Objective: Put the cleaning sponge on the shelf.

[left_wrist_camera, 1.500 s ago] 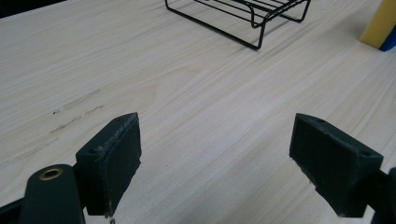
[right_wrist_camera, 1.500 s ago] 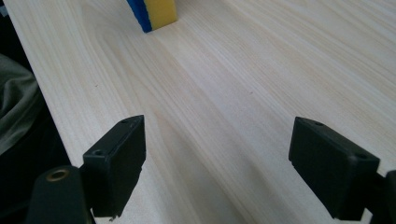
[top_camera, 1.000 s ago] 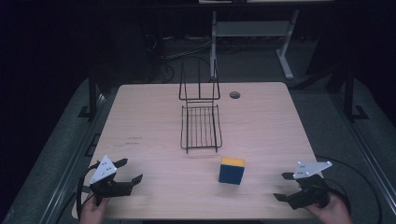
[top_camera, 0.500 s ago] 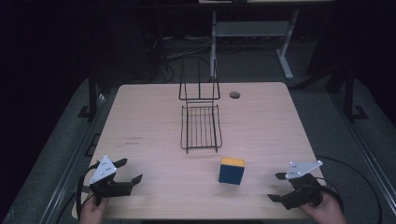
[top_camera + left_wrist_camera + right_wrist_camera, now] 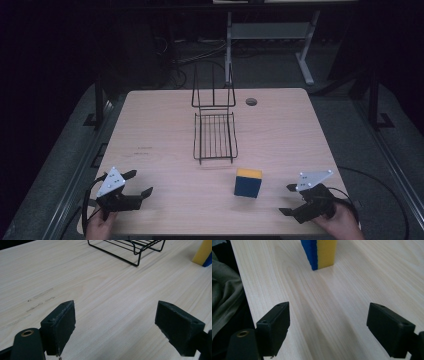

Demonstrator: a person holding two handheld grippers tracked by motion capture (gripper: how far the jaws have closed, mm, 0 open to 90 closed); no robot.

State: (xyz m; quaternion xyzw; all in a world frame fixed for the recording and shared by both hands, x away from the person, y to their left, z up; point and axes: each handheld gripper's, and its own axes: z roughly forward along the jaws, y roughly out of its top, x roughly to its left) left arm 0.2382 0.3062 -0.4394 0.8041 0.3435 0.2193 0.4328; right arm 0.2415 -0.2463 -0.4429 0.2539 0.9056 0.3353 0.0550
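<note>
Blue-and-yellow block [image 5: 248, 182] upright on wooden table [image 5: 165, 125], near front edge, just in front of black wire rack [image 5: 215, 135] at centre. Right gripper [image 5: 291, 199] near block's right, jaws spread wide, empty. Left gripper [image 5: 137, 184] at front left corner, jaws likewise wide, gripping nothing.

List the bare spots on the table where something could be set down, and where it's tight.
Free: the left stretch of the light wooden table, between the black wire rack and the left edge; the right stretch between rack and right edge, behind the blue-and-yellow sponge block. Tighter: the near edge, where the open left gripper, the block and the open right gripper sit.
</note>
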